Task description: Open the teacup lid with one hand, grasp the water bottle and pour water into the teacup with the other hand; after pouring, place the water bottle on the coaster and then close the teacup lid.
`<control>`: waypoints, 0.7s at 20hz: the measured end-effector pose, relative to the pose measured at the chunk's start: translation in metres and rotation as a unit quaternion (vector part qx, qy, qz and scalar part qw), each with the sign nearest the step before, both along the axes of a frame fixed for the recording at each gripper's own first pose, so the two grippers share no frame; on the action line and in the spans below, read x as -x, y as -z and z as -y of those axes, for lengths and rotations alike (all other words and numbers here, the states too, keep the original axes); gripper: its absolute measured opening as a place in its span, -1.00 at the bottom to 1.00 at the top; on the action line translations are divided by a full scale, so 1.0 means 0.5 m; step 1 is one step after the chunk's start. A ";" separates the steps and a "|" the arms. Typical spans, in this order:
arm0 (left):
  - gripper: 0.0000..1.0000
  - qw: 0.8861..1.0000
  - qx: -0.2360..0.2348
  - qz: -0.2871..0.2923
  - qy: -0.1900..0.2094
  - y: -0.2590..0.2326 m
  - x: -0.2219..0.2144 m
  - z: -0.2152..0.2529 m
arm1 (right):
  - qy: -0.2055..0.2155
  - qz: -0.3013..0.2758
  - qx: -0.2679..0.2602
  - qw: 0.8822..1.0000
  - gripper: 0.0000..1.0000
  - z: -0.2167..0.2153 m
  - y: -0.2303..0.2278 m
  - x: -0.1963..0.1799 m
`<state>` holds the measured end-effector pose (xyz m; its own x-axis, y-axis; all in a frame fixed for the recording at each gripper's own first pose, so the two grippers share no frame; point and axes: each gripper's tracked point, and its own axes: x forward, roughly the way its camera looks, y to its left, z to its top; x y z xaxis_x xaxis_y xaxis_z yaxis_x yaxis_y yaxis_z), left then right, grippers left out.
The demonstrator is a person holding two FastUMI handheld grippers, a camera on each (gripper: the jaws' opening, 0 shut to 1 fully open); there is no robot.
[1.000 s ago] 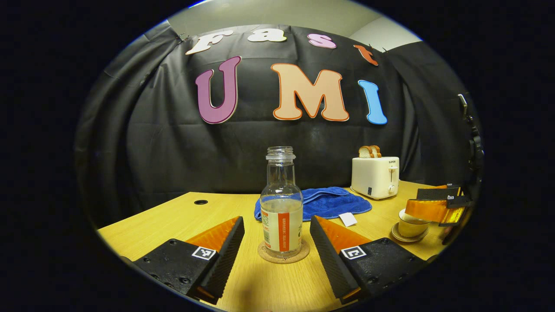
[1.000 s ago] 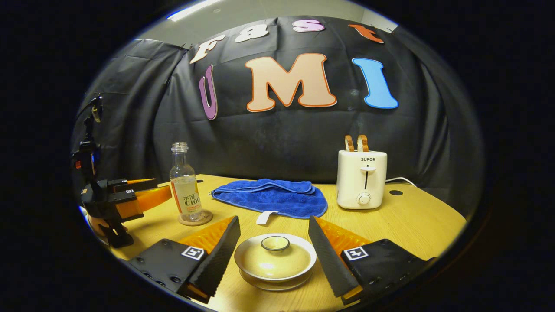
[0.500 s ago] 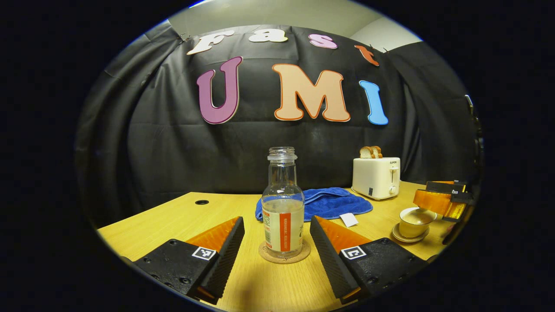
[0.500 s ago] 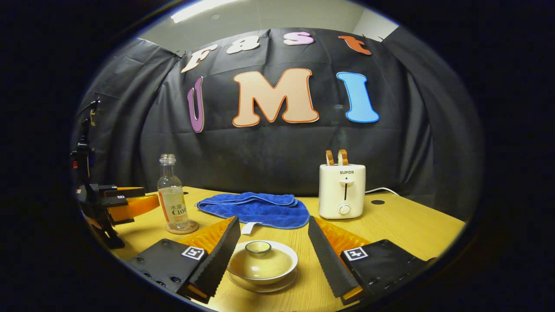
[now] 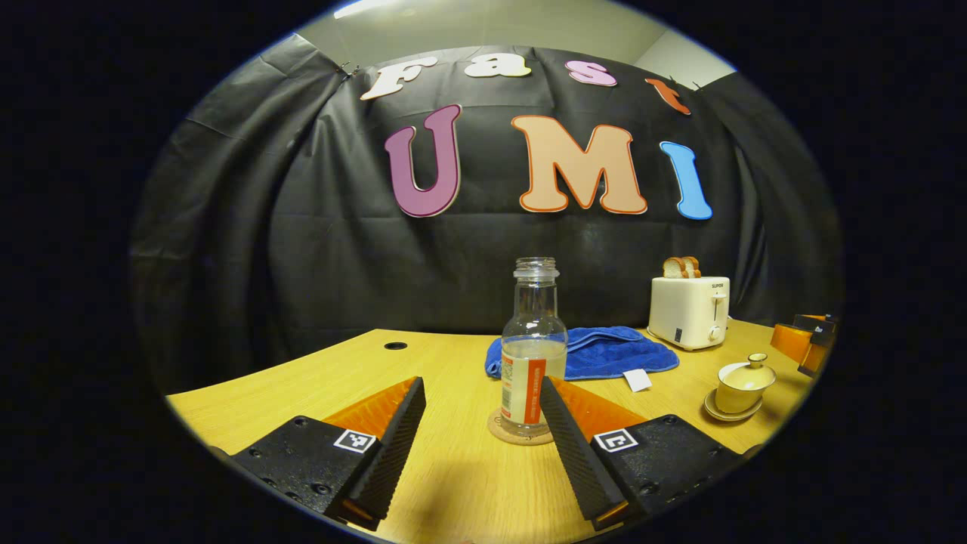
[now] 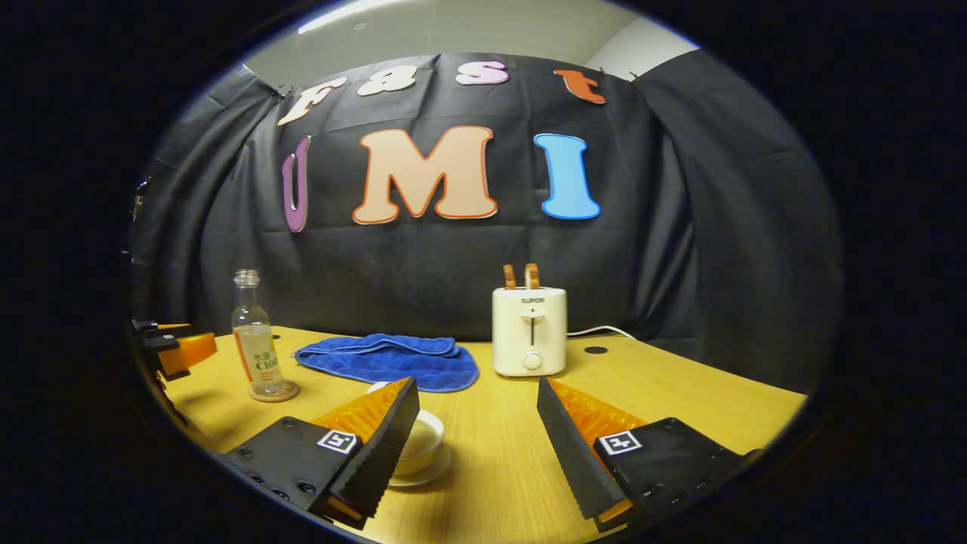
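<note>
In the left gripper view, the left hand-held gripper hangs low over the wooden bench with its fingers spread wide, gripping nothing. Just past its right finger stands one water bottle: clear glass, uncapped, upright, partly filled, with an orange-and-white label, resting on a round cork coaster. That finger overlaps the bottle's lower right side. Behind lies one folded blue towel, then one white toaster holding two slices of bread. Nearer the right edge, one pale teacup sits on a saucer with its knobbed lid on. The other hand-held gripper is cut off at the far right edge.

In the right gripper view, the right hand-held gripper is likewise spread and empty. The teacup sits at its left finger, largely hidden behind it, so the lid is hard to make out here.
</note>
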<state>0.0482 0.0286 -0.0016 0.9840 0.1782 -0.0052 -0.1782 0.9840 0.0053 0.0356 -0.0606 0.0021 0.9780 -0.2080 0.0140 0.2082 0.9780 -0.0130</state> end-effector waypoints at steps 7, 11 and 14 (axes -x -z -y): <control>0.77 0.996 -0.003 -0.002 -0.085 0.004 0.050 -0.057 | 0.113 0.006 0.004 0.994 0.98 0.079 -0.007 0.053; 0.77 0.997 -0.001 -0.004 -0.077 0.008 0.046 -0.045 | 0.127 0.007 0.004 0.992 0.89 0.086 -0.007 0.064; 0.77 0.995 -0.003 -0.001 -0.099 0.005 0.053 -0.068 | 0.148 0.009 0.005 0.989 0.97 0.100 -0.008 0.070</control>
<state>0.0216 0.0627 -0.0043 0.9292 0.3695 -0.0061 -0.3694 0.9292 0.0125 0.0005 -0.1108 0.0059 0.8735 -0.4857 0.0337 0.4864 0.8736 -0.0160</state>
